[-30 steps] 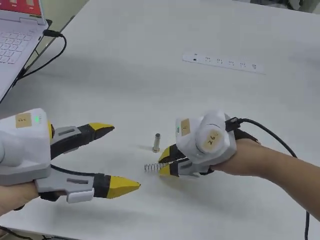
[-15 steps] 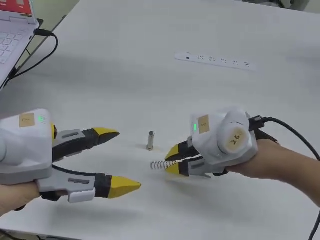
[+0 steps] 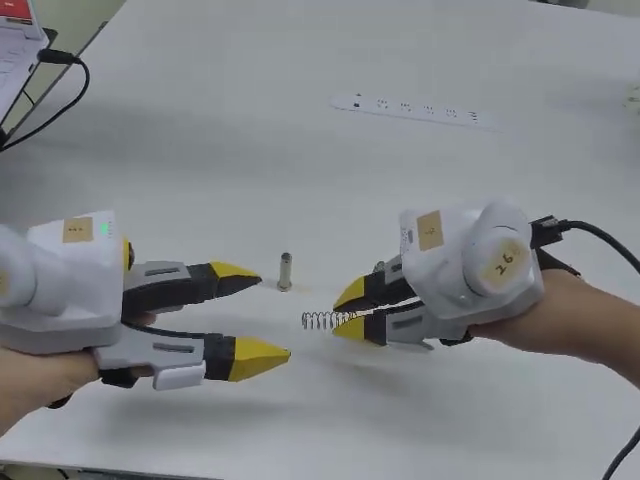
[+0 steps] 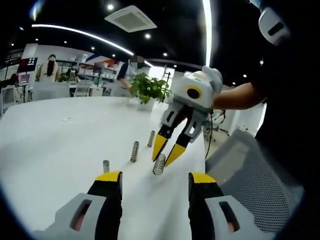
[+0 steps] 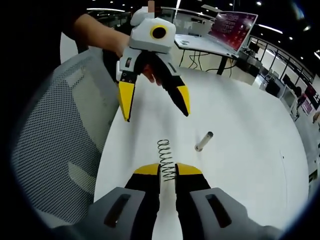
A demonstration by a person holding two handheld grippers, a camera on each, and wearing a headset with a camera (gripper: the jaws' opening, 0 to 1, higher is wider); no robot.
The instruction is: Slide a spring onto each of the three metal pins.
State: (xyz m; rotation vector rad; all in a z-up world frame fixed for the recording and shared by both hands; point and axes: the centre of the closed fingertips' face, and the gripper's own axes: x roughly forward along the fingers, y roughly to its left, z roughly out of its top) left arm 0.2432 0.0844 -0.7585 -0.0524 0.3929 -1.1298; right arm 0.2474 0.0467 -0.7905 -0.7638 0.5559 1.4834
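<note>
In the head view, the left claw [image 3: 270, 316] sits low on the left over the white tabletop [image 3: 300, 160], its yellow-tipped jaws spread wide and holding nothing. The right claw [image 3: 345, 314] faces it from the right, clenched on one end of a spring [image 3: 318, 320] that pokes out sideways towards the left claw. A short metal pin [image 3: 285, 271] stands upright on the tabletop just beyond the spring's free end, apart from it and bare. A white power strip [image 3: 415, 110] lies well back on the tabletop, and a black cable [image 3: 55, 95] curls at the far left edge.

In the left gripper view, the left claw [image 4: 155, 176] rises from the bottom, jaws parted, with nothing between them. Ahead, the right claw [image 4: 166, 155] points down and grips the spring [image 4: 159, 164] by its upper end. Three pins stand in a row to the left: the nearest pin [image 4: 106, 166] bare, the middle pin [image 4: 134, 151] looking ribbed as if coiled, and the far pin [image 4: 151, 138] too small to judge.

In the right gripper view, the right claw [image 5: 168, 172] pinches the near end of the spring [image 5: 164, 154], which runs straight ahead from the tips. The pin [image 5: 204, 141] stands to the right of it, untouched. Beyond, the left claw [image 5: 154, 105] hangs released over the tabletop edge, beside a grey mesh chair back [image 5: 55, 125].
</note>
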